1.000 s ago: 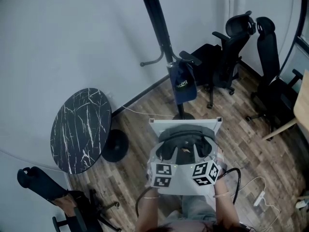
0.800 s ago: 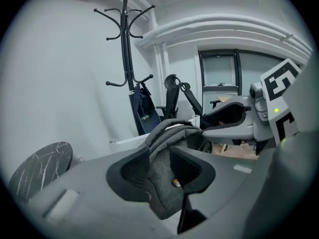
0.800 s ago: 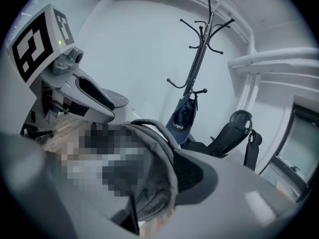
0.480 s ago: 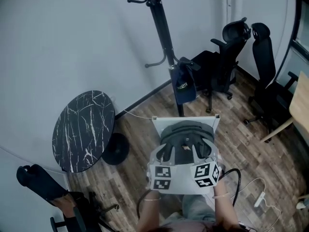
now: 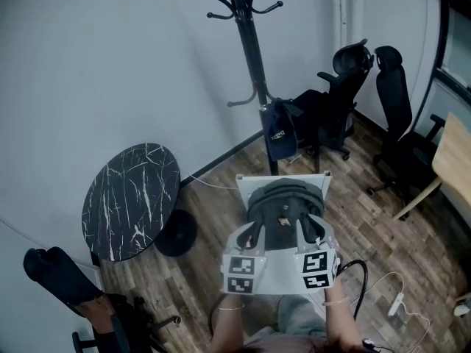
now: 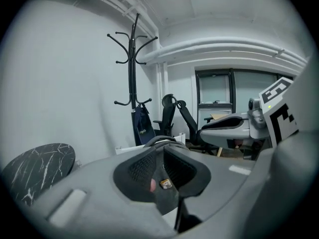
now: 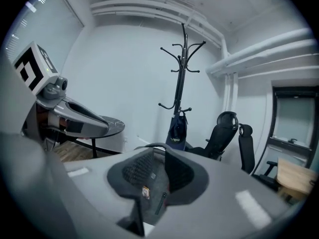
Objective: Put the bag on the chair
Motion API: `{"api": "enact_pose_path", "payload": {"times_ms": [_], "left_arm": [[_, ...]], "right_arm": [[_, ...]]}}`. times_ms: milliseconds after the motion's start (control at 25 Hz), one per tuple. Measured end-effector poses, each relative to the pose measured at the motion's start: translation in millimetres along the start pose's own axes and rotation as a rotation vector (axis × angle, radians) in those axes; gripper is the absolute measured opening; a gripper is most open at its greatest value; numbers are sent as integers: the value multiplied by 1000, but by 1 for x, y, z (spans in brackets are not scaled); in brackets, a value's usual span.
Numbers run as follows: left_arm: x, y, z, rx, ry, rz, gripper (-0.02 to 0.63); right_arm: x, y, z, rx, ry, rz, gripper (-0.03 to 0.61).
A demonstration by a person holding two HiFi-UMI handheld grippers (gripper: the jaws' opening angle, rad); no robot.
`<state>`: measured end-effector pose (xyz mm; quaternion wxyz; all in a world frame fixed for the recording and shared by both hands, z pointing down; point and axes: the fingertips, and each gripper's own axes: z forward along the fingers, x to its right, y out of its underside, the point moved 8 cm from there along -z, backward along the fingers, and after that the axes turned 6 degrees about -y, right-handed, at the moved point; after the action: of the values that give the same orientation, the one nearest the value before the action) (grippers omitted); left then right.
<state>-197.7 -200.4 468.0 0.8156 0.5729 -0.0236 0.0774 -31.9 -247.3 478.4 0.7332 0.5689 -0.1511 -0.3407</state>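
A dark grey backpack (image 5: pixel 283 204) with black straps sits over a white chair (image 5: pixel 245 183) in front of me. My left gripper (image 5: pixel 254 234) holds its left strap, and my right gripper (image 5: pixel 307 230) holds its right strap. Both pairs of jaws have just been closing, with a strap between each. In the left gripper view the black pads (image 6: pixel 142 168) pinch a strap beside a small orange tag (image 6: pixel 163 183). The right gripper view shows the right gripper (image 7: pixel 154 176) pinching the same way. Whether the bag still rests on the seat is hidden.
A black coat stand (image 5: pixel 254 65) with a dark blue bag (image 5: pixel 280 132) hanging on it rises behind the white chair. A round black marble table (image 5: pixel 132 197) stands at the left. Two black office chairs (image 5: pixel 338 98) and a wooden desk corner (image 5: pixel 450 160) are at the right. A power strip (image 5: pixel 394 301) lies on the floor.
Both grippers' jaws have narrowed onto the backpack's straps. The hands have come up and forward a little, and the head view has tilted up the coat stand.
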Motion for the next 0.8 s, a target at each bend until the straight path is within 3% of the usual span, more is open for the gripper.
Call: {"api": "enact_pose_path", "payload": {"times_ms": [280, 480, 800], "left_arm": [[7, -5, -46, 41, -1, -3, 26], [11, -6, -77, 59, 24, -33, 10], [15, -6, -132, 106, 55, -10, 9]], "right_arm": [[-18, -8, -45, 49, 43, 32, 13], [-36, -15, -76, 82, 47, 64, 3], [-62, -26, -127, 160, 73, 123, 3]]}}
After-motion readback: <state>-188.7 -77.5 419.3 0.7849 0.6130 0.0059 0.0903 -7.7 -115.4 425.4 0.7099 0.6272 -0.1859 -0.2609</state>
